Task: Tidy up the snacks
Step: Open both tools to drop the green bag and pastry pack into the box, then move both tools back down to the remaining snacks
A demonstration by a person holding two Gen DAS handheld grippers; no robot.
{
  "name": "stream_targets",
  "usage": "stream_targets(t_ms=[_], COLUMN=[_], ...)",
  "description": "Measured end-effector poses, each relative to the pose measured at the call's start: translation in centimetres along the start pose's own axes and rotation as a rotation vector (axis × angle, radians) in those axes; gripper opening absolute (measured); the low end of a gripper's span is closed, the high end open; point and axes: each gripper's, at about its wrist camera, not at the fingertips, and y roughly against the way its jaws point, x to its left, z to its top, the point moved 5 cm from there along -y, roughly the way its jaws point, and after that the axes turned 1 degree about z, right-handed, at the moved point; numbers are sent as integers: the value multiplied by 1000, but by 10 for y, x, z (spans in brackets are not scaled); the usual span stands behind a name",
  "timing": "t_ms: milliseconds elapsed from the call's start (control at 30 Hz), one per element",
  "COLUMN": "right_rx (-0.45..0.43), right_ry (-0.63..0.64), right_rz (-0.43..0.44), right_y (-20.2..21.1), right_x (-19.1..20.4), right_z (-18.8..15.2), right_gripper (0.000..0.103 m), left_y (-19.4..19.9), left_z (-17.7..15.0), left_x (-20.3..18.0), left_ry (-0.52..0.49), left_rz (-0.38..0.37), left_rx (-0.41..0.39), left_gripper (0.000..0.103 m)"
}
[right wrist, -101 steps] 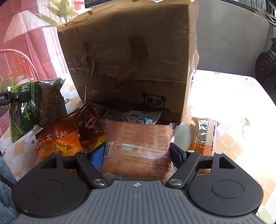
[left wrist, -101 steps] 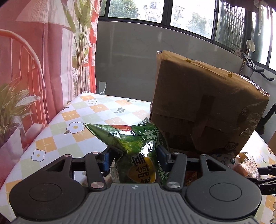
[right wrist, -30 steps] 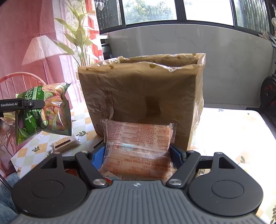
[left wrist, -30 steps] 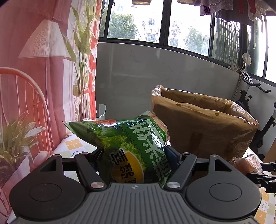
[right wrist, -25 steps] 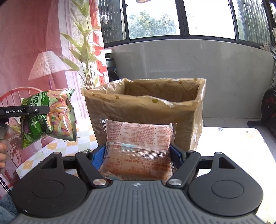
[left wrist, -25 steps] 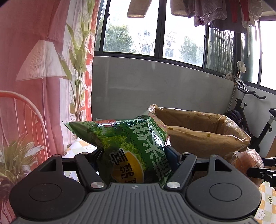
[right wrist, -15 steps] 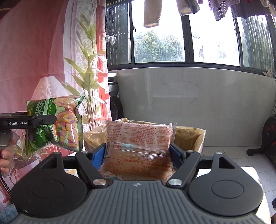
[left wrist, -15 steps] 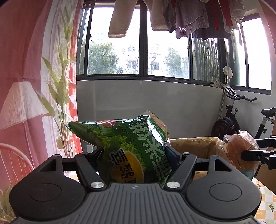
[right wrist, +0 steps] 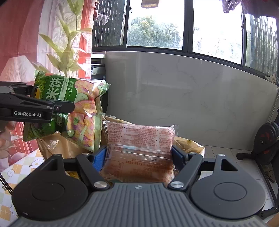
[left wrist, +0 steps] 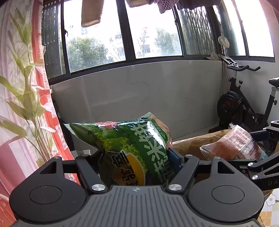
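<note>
Left gripper jaws tight on green bag; right gripper (likewise) on orange packet.

Exercise bike by the grey wall, barred windows — leaf-print pink curtain, flowered checked tablecloth

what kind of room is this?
Likely a home's enclosed balcony or sunroom: laundry hangs over the wide windows, an exercise bike stands in the corner, and a floral tablecloth covers the table.
</note>
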Motion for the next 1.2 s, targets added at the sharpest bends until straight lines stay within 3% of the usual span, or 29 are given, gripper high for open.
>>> stream_targets(t_ms=[300,700,733,800,900,1133,1200], right_rx=[76,-12,-19,-31,-44,-25,-27], right_ry=[-40,-100,-104,-109,-111,-139,-156], right_rz=[-18,25,28,37,48,25,23], right_y=[-23,28,32,40,51,54,58], right_x=[-4,2,4,7,11,4,2], right_z=[-9,2,2,3,2,-10,-15], right_gripper=[82,88,89,89,89,89,89], left_y=[-32,-3,2,8,6,9,22], left_z=[-12,-2,0,1,1,-12,-18], left_x=[-11,26,28,32,40,44,44], left_ry=[-47,156,152,140,183,247,266], left_rz=[-50,-86,-80,-62,-71,-63,-59], left_rx=[78,57,43,22,58,91,96], left_gripper=[81,81,79,48,40,44,60])
